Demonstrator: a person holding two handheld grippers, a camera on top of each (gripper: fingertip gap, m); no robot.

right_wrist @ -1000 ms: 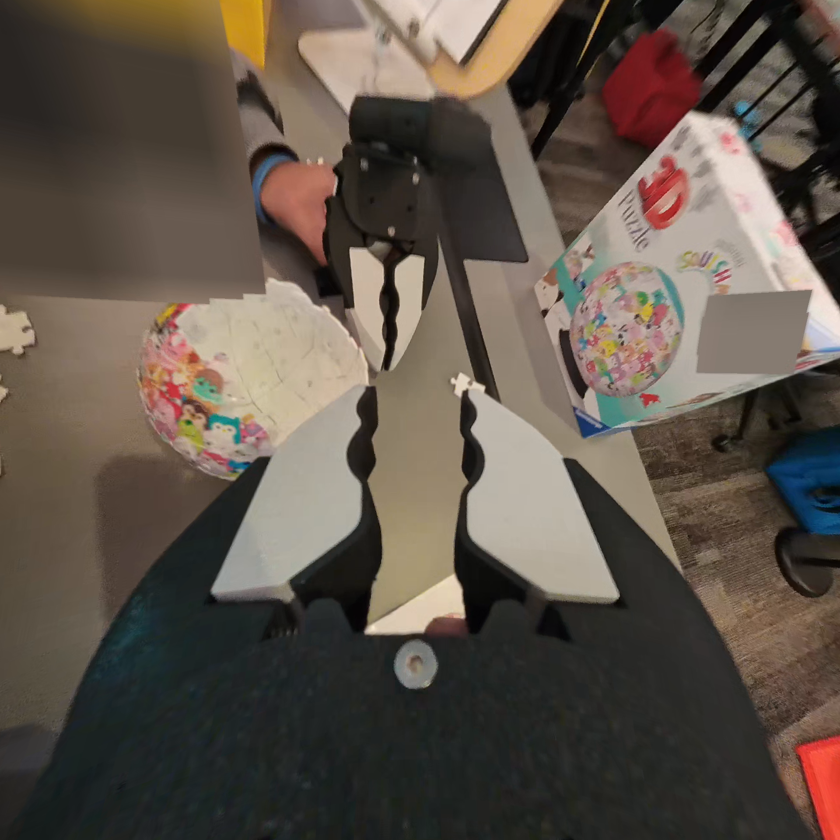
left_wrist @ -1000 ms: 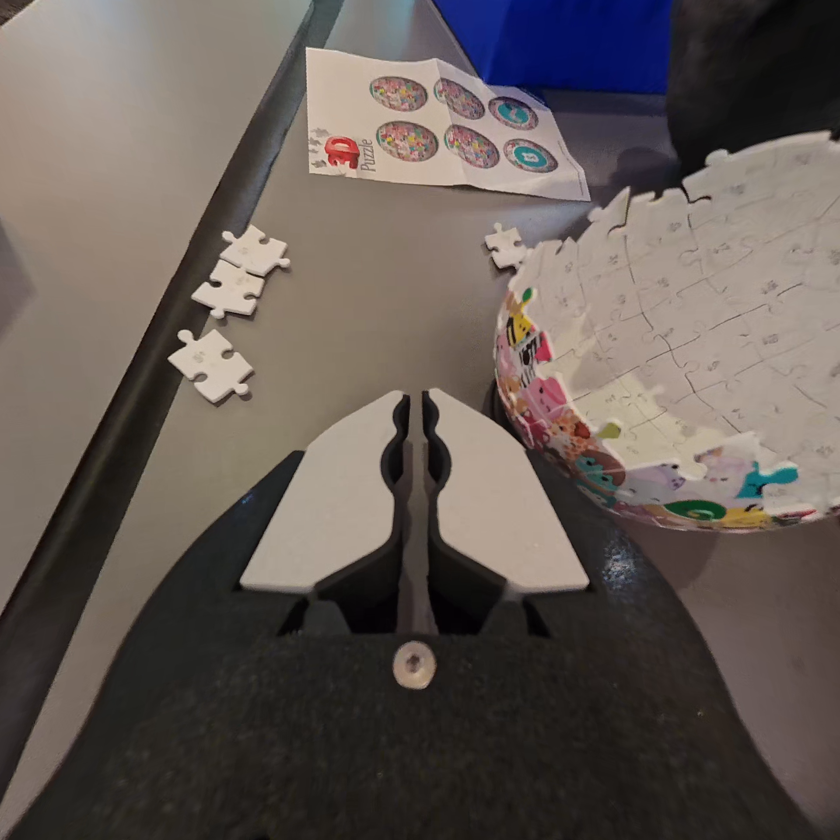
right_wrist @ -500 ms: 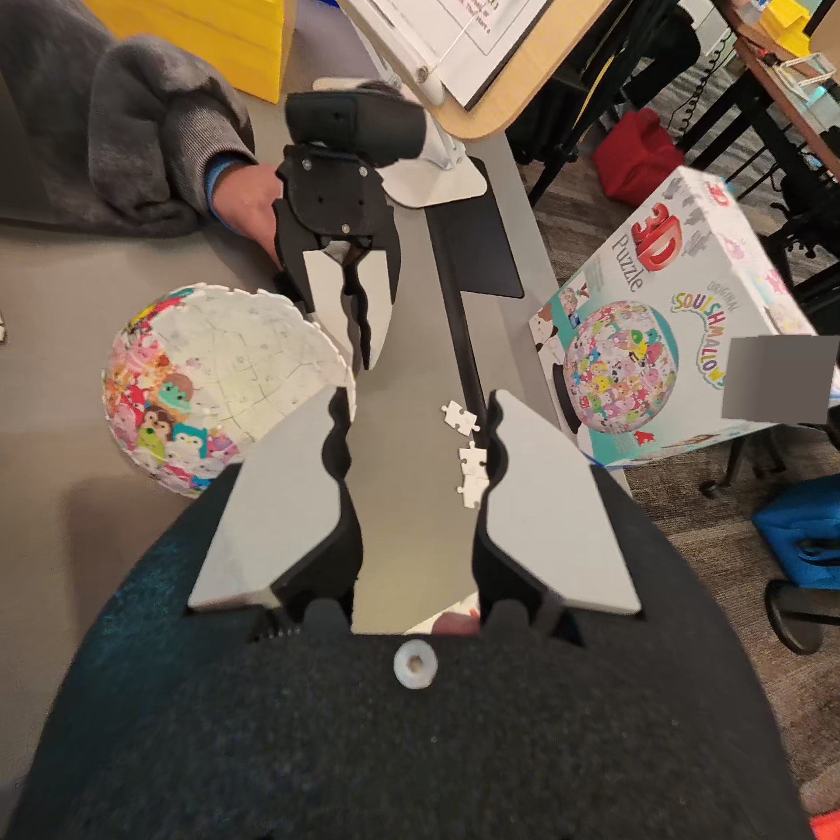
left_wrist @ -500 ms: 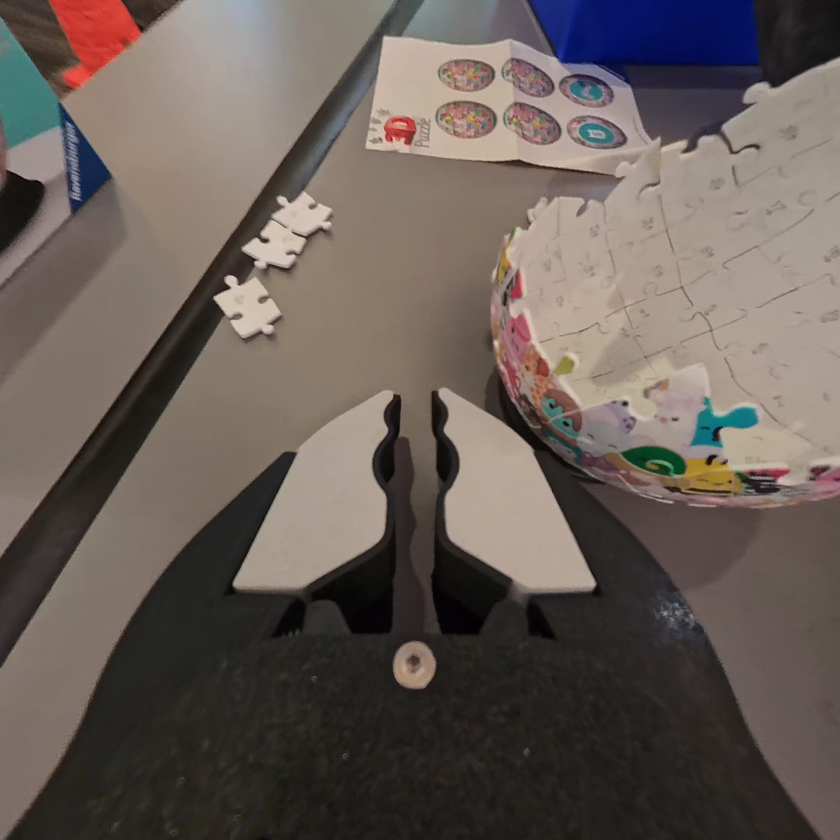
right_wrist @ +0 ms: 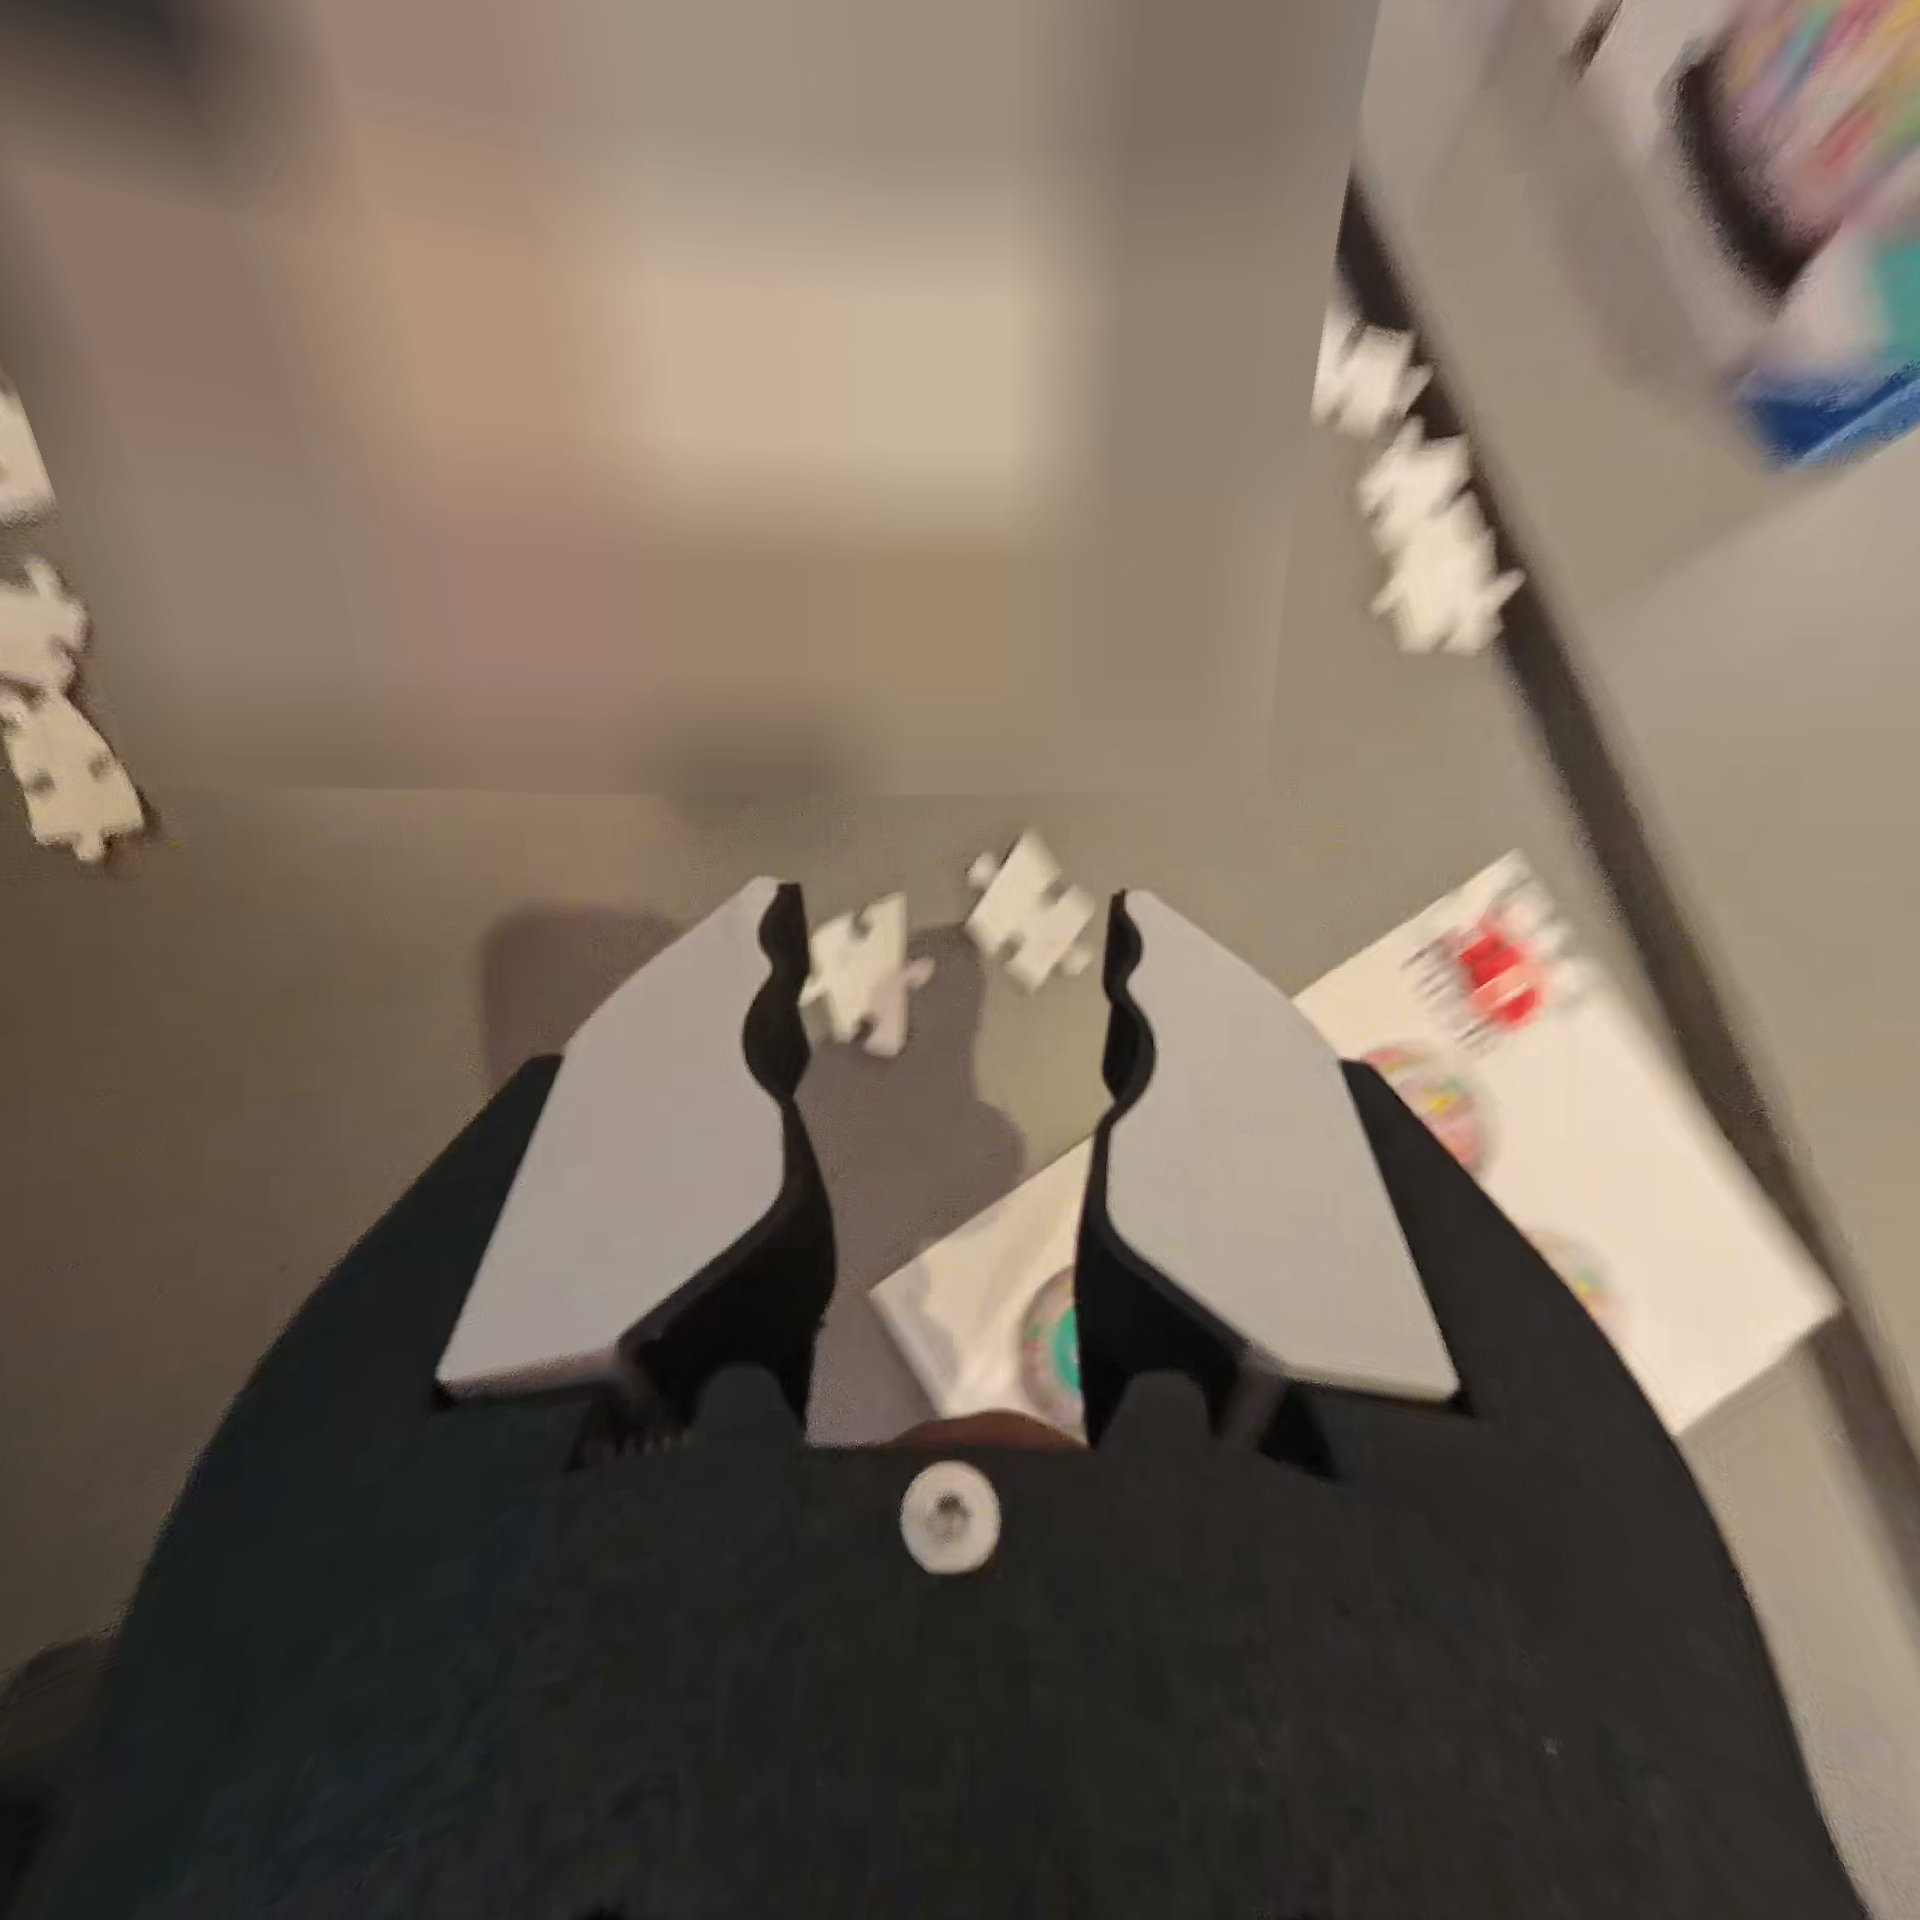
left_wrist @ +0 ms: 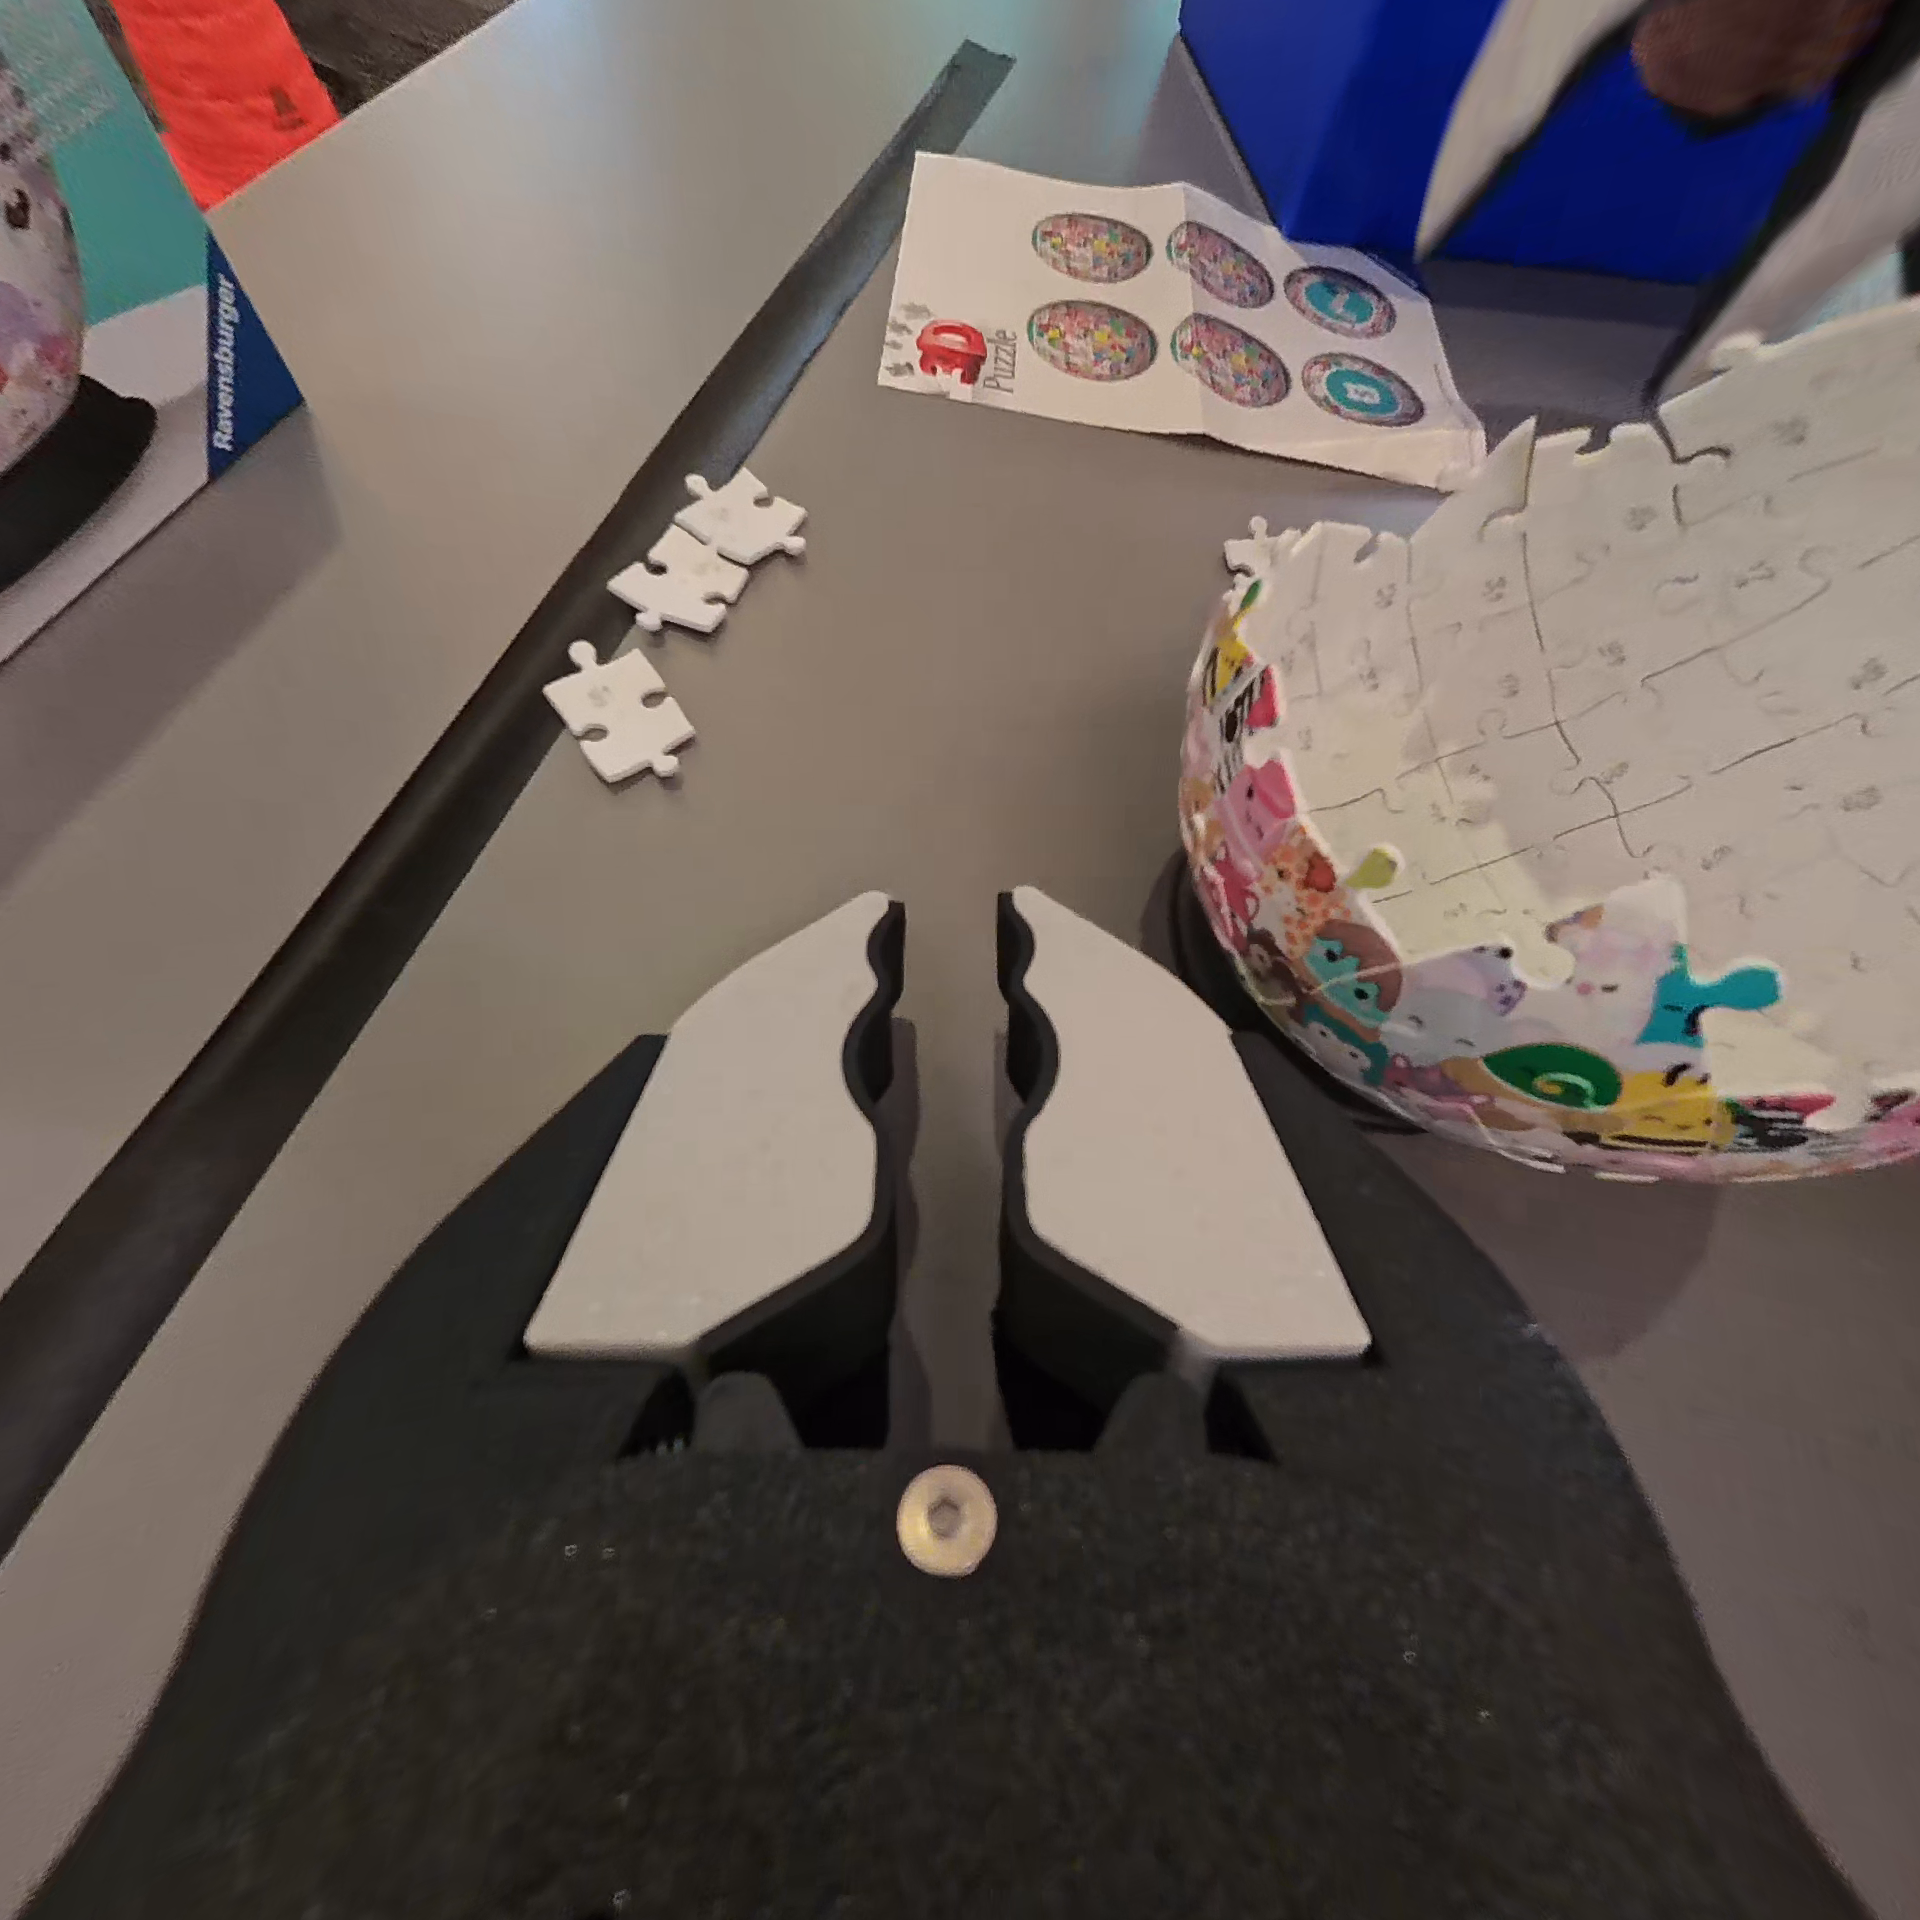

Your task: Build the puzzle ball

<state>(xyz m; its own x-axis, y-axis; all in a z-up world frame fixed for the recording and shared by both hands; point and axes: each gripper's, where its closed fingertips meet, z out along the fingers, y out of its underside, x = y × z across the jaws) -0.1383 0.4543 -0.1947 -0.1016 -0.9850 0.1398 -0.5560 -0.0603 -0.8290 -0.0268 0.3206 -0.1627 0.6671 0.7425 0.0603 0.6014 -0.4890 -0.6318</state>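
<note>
The half-built puzzle ball (left_wrist: pixel 1558 779) is an open bowl, white inside and colourful outside, on a black ring at the right of the left wrist view. My left gripper (left_wrist: pixel 951 909) hovers beside its left, open by a narrow gap and empty. Three loose white pieces (left_wrist: pixel 681 582) lie by the dark table seam ahead of it on the left. My right gripper (right_wrist: pixel 951 904) is open wide and empty, low over the grey table. Two white pieces (right_wrist: pixel 862 977) (right_wrist: pixel 1029 909) lie just beyond its tips. The right wrist view is motion-blurred, and the ball does not show there.
A folded instruction sheet (left_wrist: pixel 1143 312) lies behind the ball and shows under my right gripper (right_wrist: pixel 1455 1143). The puzzle box (left_wrist: pixel 104 343) stands across the seam. A blue box (left_wrist: pixel 1351 135) is at the back. More pieces lie at the seam (right_wrist: pixel 1434 540) and far left (right_wrist: pixel 62 748). The tips of one gripper are about 20 centimeters away from the tips of the other.
My left gripper's jaws have parted a little from nearly shut. My right gripper has swung away from the ball and the left gripper, down towards pieces beside the instruction sheet.
</note>
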